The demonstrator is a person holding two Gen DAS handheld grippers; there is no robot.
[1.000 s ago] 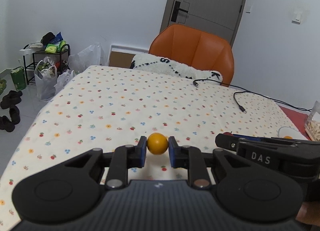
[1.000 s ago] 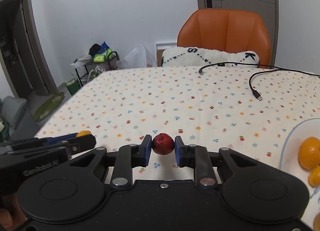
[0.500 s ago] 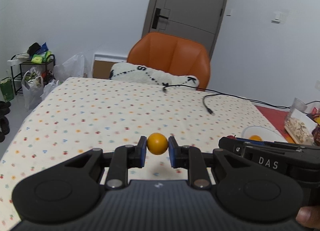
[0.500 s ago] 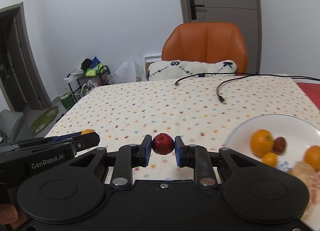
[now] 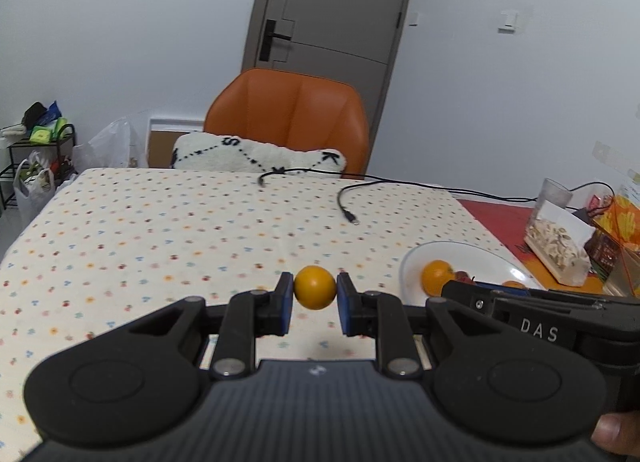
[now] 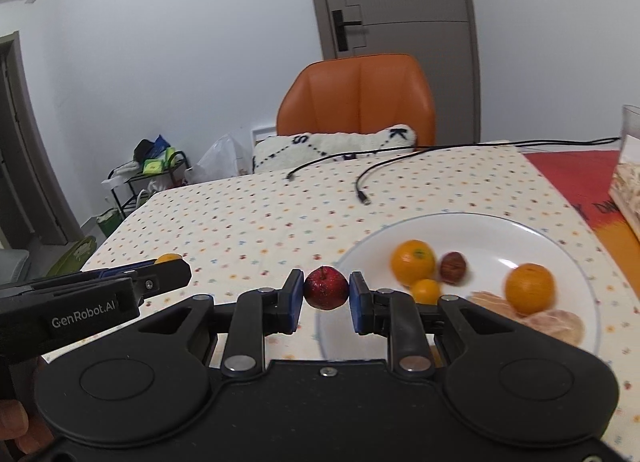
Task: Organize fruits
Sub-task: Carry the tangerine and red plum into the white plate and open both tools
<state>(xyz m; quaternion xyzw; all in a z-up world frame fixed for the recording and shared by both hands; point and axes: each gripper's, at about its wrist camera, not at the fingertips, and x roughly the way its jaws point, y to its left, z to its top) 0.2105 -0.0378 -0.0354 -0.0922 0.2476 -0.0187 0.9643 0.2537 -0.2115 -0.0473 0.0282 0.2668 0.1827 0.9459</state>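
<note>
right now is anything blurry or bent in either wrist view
Right wrist view: fruit on the white plate is motion-smeared, while the red fruit in the right gripper stays sharp. Left wrist view: mostly crisp; fisheye bows the door and darkens the corners.

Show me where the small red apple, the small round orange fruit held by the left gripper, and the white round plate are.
small red apple (image 6: 325,288), right wrist view, front skin.
small round orange fruit (image 5: 315,287), left wrist view, middle.
white round plate (image 6: 516,234), right wrist view, bare inside.
</note>
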